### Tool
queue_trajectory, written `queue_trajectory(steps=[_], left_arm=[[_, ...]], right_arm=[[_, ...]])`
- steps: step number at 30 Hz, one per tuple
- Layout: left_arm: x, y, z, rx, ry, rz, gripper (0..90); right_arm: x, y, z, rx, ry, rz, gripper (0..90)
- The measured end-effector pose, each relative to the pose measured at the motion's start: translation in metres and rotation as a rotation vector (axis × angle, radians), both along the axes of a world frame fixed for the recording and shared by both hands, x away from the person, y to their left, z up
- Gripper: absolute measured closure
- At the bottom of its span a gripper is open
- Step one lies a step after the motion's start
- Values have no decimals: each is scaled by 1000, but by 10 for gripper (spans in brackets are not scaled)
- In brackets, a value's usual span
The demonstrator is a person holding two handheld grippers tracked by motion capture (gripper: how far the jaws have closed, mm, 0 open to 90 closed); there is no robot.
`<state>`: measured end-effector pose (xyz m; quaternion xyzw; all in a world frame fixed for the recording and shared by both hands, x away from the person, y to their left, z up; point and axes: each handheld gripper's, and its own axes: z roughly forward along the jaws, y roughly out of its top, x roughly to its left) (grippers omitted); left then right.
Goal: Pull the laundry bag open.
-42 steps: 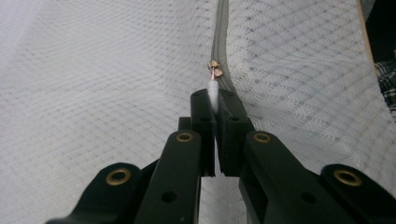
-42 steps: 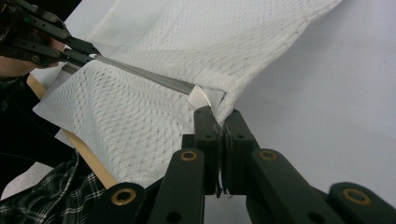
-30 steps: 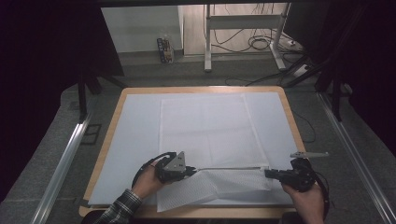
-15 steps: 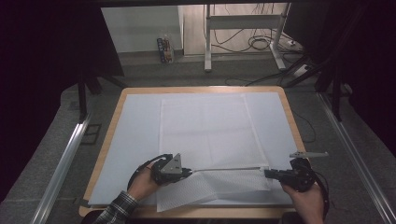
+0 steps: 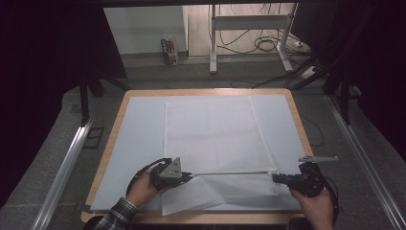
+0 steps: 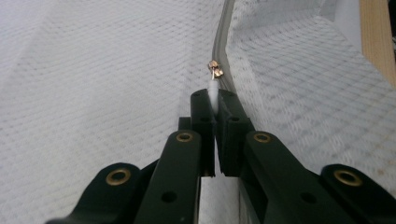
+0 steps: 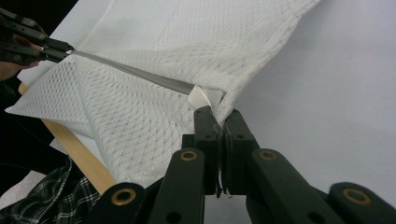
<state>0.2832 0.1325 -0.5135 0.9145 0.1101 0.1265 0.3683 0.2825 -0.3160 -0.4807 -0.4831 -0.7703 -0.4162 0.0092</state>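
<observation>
A white mesh bag (image 5: 215,139) lies flat on the table, its near end folded over along a grey zipper (image 5: 230,173). At the zipper's left end my left gripper (image 5: 189,176) is shut on the white pull tab (image 6: 213,91), just behind the brass slider (image 6: 215,69). My right gripper (image 5: 275,178) is shut on the bag's corner (image 7: 201,97) at the zipper's right end. The zipper (image 7: 135,72) runs taut between the two grippers, with the left gripper (image 7: 65,50) showing far off in the right gripper view.
A pale sheet (image 5: 139,139) covers the wooden table (image 5: 115,129). Metal rails run along the left (image 5: 67,167) and right (image 5: 364,163) sides. A frame with cables (image 5: 249,43) and a small carton (image 5: 167,48) stand on the floor beyond.
The left gripper has edged slightly to the left along the zipper line. The right gripper and the bag have stayed where they were.
</observation>
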Motion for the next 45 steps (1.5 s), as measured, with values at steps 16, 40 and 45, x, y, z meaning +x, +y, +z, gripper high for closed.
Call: queue_trajectory(steps=[16,40,45], left_arm=[[-4,17,0,-4,-1,29,876],[-17,55,-2,-12,22,84,875],[-20,56,-3,2,19,86,875]], right_arm=[[0,2,0,5,5,11,858],[-1,0,-1,3,10,9,857],[-1,0,0,0,9,10,857]])
